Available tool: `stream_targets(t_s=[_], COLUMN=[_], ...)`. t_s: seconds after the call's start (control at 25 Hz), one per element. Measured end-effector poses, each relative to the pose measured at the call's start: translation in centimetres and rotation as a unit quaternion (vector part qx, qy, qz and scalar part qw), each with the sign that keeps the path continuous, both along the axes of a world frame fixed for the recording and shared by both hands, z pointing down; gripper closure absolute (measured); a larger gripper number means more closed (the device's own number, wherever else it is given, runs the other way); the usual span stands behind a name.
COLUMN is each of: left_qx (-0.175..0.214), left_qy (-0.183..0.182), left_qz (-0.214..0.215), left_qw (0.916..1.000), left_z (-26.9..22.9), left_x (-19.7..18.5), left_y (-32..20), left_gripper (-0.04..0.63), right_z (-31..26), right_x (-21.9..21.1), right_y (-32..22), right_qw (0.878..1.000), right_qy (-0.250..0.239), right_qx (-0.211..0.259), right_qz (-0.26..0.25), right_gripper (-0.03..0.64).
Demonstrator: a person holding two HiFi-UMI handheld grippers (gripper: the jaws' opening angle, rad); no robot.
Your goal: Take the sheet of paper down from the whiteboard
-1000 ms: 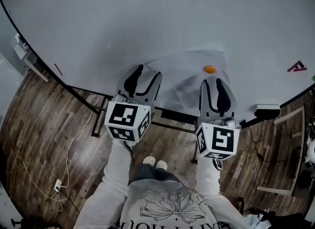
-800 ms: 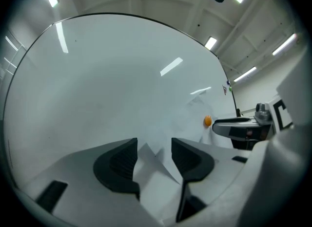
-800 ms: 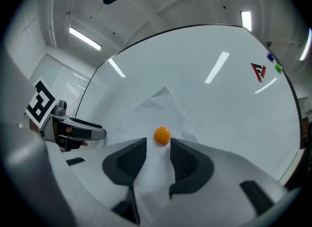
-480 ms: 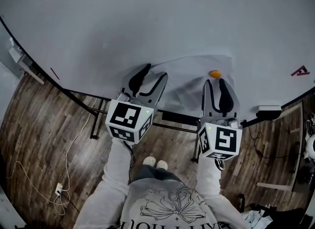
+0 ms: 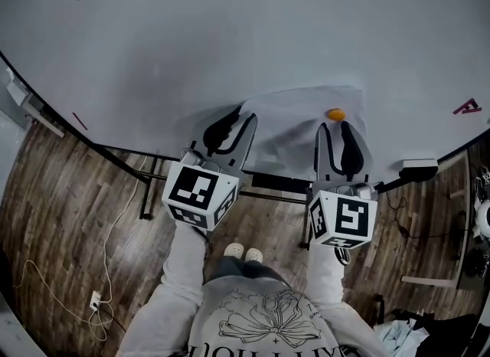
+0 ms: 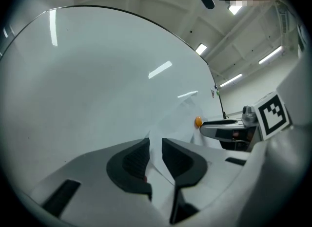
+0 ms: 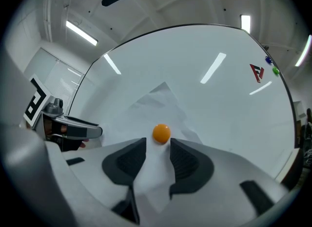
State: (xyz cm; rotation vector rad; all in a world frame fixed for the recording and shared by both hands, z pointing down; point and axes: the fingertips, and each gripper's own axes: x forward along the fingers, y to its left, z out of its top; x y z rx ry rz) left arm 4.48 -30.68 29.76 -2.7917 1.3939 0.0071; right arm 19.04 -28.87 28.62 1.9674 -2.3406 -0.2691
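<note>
The sheet of paper (image 5: 298,122) hangs on the whiteboard (image 5: 230,34) near its lower edge, right of the middle, pinned close to its upper right corner by a round orange magnet (image 5: 335,114). The paper is creased and does not lie flat; its left edge stands a little off the board.

The left gripper (image 6: 155,145) is at that left edge. In the left gripper view its jaws stand narrowly apart, and the loose edge of the paper runs into the gap between the dark pads (image 6: 134,160); a slit shows on either side of the paper, so they are not pressed shut on it.

The right gripper (image 7: 157,145) points at the board just below the magnet. Its jaws are apart with nothing held; the magnet sits just ahead of the tips, in line with the gap, and the paper fills the space behind them. I cannot tell whether the tips touch the paper.

Farther right on the board, near the right edge, is a small red mark (image 5: 466,106). A white block (image 5: 419,165) rests at the lower edge of the board, to the right of the right gripper. Below the board lie a wooden floor (image 5: 69,194) and a thin pale cable (image 5: 115,217), with the person's shoes (image 5: 241,253) between the two arms.
</note>
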Motion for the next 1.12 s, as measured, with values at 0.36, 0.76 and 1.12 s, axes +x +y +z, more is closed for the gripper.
stream_targets(t_s=[0.36,0.76,1.12], left_qx=[-0.012,-0.015,-0.010], left_qy=[-0.002,-0.001,-0.008], left_qz=[-0.025,-0.025,-0.025], left_qw=[0.9996,0.9996,0.9996], left_z=[0.1,-0.2,-0.6], left_x=[-0.4,-0.5,-0.6], left_y=[0.0,0.6,1.0], left_gripper=[0.589,0.591,0.591], right_z=[-0.4,-1.3,-1.5], right_x=[-0.3,0.0,0.3], right_y=[0.0,-0.3,-0.8], right_qw=[1.000,0.998,0.994], right_qy=[0.005,0.030,0.058], right_qx=[0.005,0.014,0.021], right_qz=[0.013,0.049,0.091], right_gripper=[0.462,0.446,0.486])
